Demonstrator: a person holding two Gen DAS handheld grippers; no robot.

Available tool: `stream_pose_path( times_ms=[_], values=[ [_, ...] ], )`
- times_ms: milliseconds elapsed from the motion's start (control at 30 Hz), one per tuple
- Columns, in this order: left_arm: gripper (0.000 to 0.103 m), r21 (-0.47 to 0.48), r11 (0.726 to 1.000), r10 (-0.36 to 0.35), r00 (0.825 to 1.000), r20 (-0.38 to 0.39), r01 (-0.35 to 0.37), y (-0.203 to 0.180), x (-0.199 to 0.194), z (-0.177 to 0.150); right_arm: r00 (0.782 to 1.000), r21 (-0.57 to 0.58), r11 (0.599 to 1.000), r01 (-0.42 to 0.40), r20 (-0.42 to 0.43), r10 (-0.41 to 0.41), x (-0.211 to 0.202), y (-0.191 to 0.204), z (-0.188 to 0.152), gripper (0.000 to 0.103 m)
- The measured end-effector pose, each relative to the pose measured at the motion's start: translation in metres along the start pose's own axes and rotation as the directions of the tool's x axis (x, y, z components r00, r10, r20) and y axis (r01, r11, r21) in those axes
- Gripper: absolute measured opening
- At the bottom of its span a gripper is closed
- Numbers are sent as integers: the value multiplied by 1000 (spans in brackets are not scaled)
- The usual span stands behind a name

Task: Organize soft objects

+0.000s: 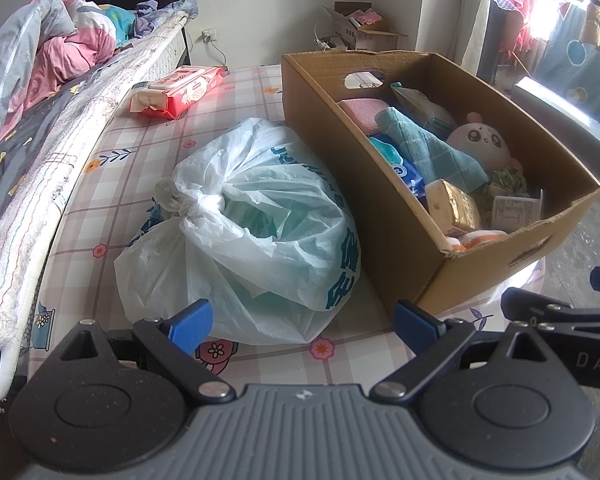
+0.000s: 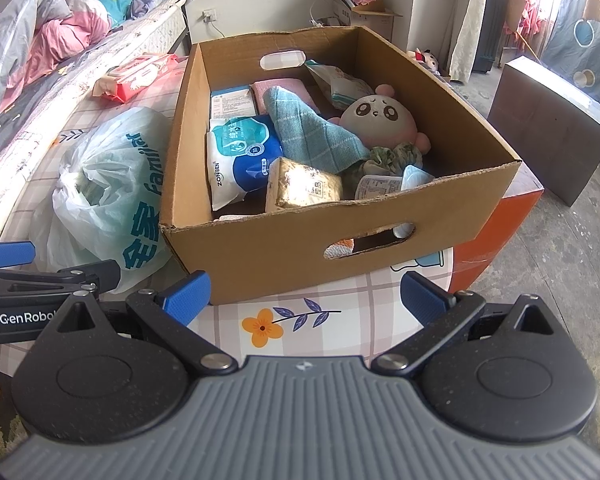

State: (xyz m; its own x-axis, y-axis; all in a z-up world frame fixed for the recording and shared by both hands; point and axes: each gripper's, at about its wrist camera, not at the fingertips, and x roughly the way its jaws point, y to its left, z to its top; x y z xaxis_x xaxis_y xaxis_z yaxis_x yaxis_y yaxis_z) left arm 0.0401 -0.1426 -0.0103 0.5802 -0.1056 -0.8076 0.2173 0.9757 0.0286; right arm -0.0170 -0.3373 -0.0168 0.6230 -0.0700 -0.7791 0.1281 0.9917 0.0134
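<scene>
Both of your grippers hang wide apart and empty above the near edge of the patterned table (image 2: 356, 292). In the left wrist view the left gripper (image 1: 303, 322) faces the knotted plastic bag (image 1: 252, 224), which sits at 12 o'clock just past your fingertips. In the right wrist view the right gripper (image 2: 305, 296) faces the cardboard box (image 2: 268, 248), also at 12 o'clock.

The box already holds much of the soft load: a panda plush (image 2: 380, 118) toward 1 o'clock, a teal cloth (image 2: 312, 132) across the middle, a blue tissue pack (image 2: 240, 160) at 11 o'clock and a tan packet (image 2: 304, 190) near the front wall. The bag touches the box's left wall. A red wipes pack (image 1: 180, 94) lies well apart at 10 o'clock in the left view, beside the bed (image 1: 40, 120).

The bag looks like the next thing to sort, so it probably falls to the left gripper. Aim for the knot (image 1: 196, 202), not the loose skin: thin plastic slips and tears, while the bunched knot gives the pads something firm. Come in from above with the fingers either side of it, then close fully. Lift straight up before swinging toward 2 o'clock, so the sagging belly clears the box rim. Keep the right gripper back, ready to steady the box.
</scene>
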Motion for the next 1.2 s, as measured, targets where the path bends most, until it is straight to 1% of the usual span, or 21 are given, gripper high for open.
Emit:
stream_pose_path(
  times_ms=[1200],
  values=[
    [97,-2,1000,1,1000,0,-1,3,-1,0,1000,3,1000,0,0,0,0,1,-1,102]
  ],
)
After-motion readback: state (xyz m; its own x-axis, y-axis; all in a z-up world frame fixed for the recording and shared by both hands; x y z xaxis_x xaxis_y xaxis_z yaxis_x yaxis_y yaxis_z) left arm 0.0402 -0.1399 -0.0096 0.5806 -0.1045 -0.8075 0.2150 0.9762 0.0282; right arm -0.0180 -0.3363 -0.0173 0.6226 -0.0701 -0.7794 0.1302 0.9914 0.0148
